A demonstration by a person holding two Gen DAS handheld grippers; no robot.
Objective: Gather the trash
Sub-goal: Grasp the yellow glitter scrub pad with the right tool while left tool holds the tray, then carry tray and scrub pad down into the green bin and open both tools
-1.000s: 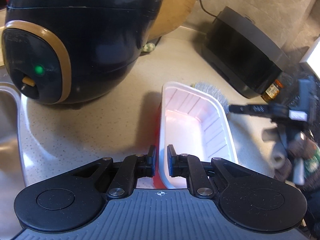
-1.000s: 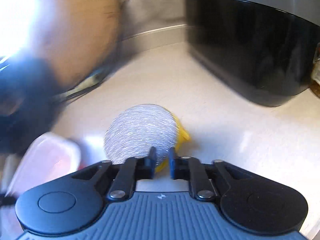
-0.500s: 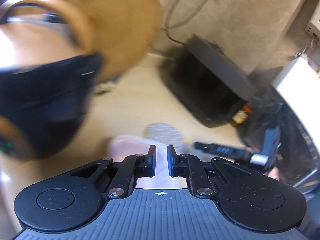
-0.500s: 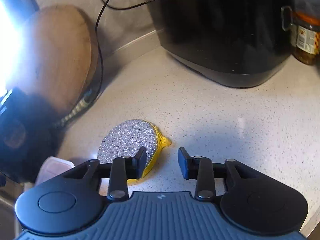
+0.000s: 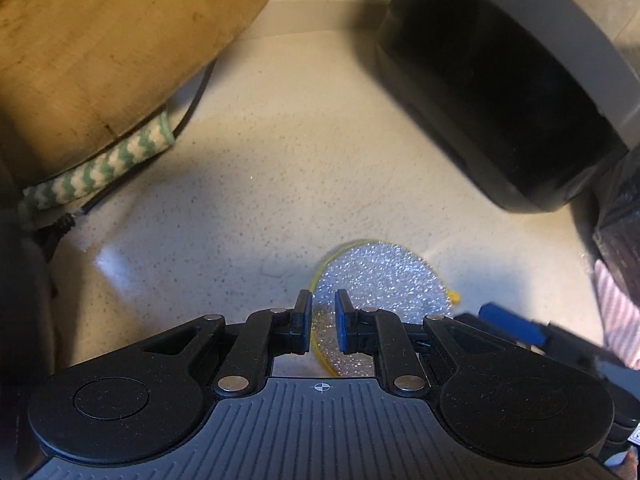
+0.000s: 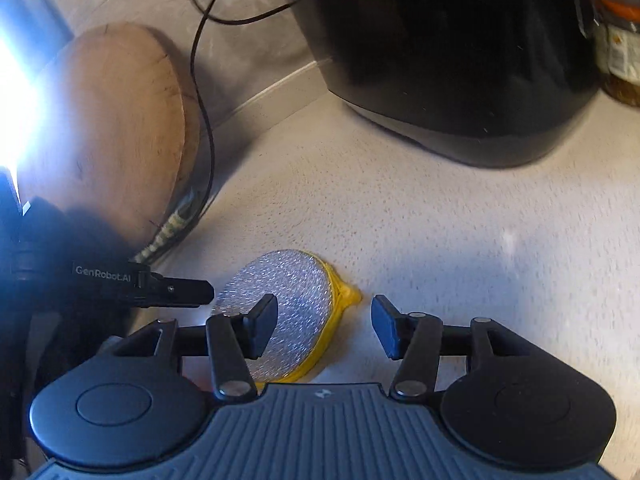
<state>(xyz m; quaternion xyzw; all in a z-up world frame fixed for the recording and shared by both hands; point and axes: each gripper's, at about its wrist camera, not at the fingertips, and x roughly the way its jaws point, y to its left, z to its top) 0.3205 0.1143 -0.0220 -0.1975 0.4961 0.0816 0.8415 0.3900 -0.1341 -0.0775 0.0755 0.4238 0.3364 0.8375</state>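
Note:
A round silver scouring pad with a yellow rim (image 5: 380, 280) lies flat on the speckled counter; it also shows in the right wrist view (image 6: 292, 304). My left gripper (image 5: 323, 306) is shut with nothing between its pads, just above the pad's near left edge. My right gripper (image 6: 324, 326) is open and empty, its jaws set wide over the pad's right half and yellow tab. The left gripper's fingers (image 6: 176, 292) show in the right wrist view, pointing at the pad from the left. The white tray is out of view.
A wooden cutting board (image 5: 100, 52) leans at the back left on a green-and-white cloth (image 5: 100, 172), with a black cable (image 6: 204, 120) beside it. A black appliance (image 5: 500, 92) stands at the back right, a jar (image 6: 620, 52) beyond it.
My left gripper has left the white tray and swung to the scouring pad. My right gripper has let go of the pad and opened wide.

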